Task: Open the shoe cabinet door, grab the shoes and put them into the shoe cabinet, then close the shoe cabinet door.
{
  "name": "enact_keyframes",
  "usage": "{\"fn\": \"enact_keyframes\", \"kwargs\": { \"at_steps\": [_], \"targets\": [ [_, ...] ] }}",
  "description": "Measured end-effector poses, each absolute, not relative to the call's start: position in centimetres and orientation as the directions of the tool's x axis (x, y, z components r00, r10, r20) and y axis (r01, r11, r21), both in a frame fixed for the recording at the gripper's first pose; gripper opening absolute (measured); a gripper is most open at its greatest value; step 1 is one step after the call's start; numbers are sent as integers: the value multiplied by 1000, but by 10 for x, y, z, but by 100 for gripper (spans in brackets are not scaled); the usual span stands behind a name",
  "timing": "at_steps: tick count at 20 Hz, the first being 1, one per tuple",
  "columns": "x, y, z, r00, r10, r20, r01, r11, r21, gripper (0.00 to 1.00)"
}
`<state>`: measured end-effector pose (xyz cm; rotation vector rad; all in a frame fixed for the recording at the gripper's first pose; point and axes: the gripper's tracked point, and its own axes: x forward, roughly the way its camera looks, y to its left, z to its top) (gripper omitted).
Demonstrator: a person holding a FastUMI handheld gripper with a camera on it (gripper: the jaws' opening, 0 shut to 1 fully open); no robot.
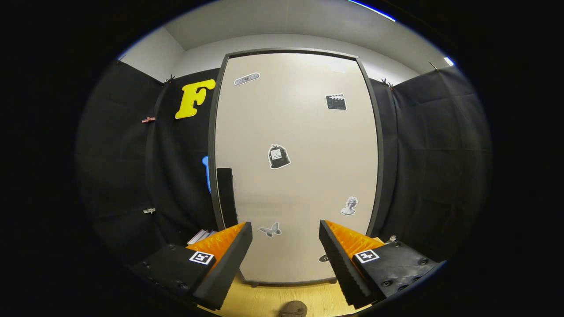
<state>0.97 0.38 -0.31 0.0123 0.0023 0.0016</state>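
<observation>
Beige and dark-framed, the shoe cabinet door (295, 167) stands closed beyond the gripper (285, 246), stickers scattered over it and a black handle (226, 196) at its left edge. Orange-and-black fingers (229, 259) are spread apart, holding nothing, above the wooden floor (273, 299).

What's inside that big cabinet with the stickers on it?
You can't tell yet. The cabinet door is shut, so it covers everything inside. Only its front shows, with stickers and a black handle by its edge. The gripper is open, its fingers spread just before the door.
</observation>
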Motion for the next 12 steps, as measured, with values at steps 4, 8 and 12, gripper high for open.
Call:
{"fn": "enact_keyframes", "kwargs": {
  "at_steps": [4, 8, 12],
  "targets": [
    [18, 18, -7, 1000, 29, -12, -28, 999, 23, 99],
    [33, 43, -14, 997, 66, -30, -65, 997, 28, 99],
    [52, 69, -24, 993, 102, -52, -100, 994, 44, 99]
  ]
}}
